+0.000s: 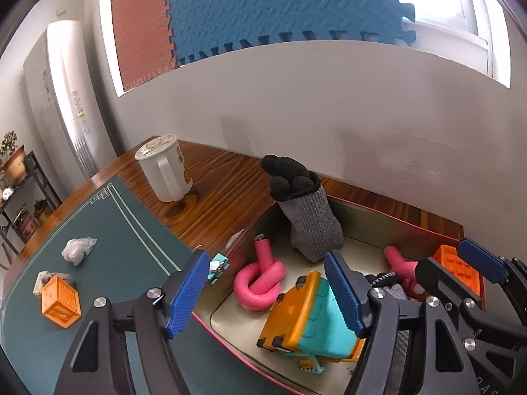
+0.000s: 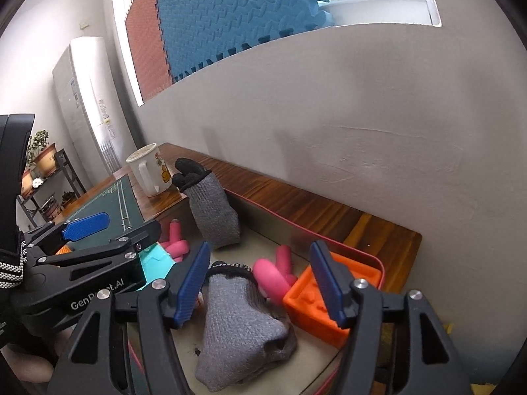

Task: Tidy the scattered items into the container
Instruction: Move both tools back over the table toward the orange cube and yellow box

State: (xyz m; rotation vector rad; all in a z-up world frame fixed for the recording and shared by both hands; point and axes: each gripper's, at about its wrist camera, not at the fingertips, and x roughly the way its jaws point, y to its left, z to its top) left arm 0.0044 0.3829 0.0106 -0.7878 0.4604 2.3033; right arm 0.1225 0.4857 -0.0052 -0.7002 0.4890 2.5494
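Both jaws stand parted, gripping nothing. Between our left gripper (image 1: 266, 293) pads the toy truck (image 1: 306, 322) lies loose in the tray (image 1: 378, 212); under our right gripper (image 2: 260, 284) the grey glove (image 2: 240, 326) lies in it too. We judge both drops done: lift straight out without snagging. Both point down-forward. Orange cube (image 1: 61, 301) and wad (image 1: 78, 250) wait left, outside.

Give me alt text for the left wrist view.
The open left gripper hovers over a tray holding a toy truck, knotted pink tubes and a grey glove. An orange cube and crumpled wrapper remain on the green mat.
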